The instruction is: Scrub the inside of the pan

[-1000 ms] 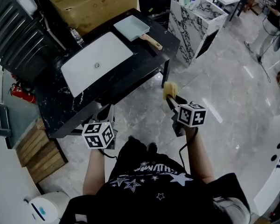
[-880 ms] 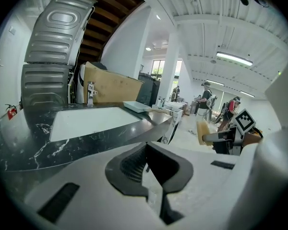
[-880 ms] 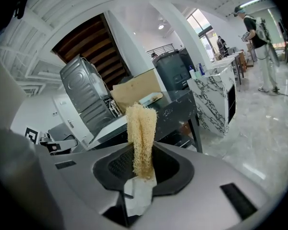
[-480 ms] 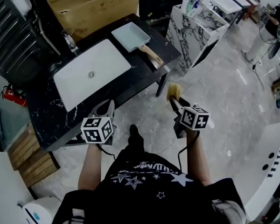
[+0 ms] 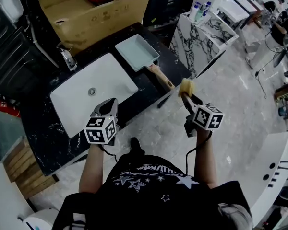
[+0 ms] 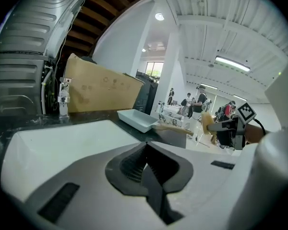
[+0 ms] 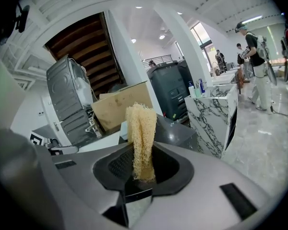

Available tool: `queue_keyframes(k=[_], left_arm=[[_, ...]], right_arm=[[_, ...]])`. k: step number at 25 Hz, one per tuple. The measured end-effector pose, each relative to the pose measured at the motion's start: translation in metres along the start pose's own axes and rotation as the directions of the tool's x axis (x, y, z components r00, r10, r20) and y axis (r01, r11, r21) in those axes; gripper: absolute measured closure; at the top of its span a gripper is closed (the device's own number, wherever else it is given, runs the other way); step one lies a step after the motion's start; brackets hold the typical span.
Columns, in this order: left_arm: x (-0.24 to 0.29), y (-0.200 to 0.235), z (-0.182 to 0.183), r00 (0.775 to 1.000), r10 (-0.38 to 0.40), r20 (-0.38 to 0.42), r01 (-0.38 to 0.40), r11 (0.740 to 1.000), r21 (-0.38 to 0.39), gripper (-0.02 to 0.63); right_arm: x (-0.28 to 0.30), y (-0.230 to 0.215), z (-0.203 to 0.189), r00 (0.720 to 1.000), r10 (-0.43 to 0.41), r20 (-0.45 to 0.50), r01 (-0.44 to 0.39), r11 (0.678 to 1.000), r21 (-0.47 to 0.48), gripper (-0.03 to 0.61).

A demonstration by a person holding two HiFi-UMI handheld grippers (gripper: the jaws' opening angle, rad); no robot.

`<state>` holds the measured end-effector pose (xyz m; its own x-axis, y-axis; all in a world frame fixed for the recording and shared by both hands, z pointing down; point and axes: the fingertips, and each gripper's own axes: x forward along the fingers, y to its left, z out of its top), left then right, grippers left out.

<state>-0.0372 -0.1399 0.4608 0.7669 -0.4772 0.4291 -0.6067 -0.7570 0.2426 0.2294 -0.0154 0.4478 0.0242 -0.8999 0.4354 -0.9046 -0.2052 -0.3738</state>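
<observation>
Counter (image 5: 38,124): pan (image 5: 137,51) beside sink (image 5: 74,102); right gripper (image 5: 186,98) pinches loofah (image 5: 187,86).

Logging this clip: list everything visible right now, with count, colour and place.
pan: one, pale blue, wooden handle, on counter right of sink
sink: one, white, set in counter
counter: one, black marbled, centre
faucet: one, metal, behind sink
cardboard box: one, brown, behind counter
marbled cabinet: one, white and black, right of counter
bottles: several, blue and white, on cabinet
fire extinguisher: one, red, left of counter
loofah sponge: one, yellow, in right claw
left claw: grey, shut, empty, over counter's near edge
right claw: grey, shut on loofah sponge, over floor
</observation>
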Motion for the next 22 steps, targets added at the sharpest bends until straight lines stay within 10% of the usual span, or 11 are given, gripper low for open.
queue_keyframes(k=[22], left_arm=[[0.047,0.064,0.031,0.985,0.173,0.022,-0.169,0.979,-0.117,0.606]], right_arm=[[0.126,0.0,0.101,0.991,0.121,-0.048,-0.128,0.977,-0.171,0.49]])
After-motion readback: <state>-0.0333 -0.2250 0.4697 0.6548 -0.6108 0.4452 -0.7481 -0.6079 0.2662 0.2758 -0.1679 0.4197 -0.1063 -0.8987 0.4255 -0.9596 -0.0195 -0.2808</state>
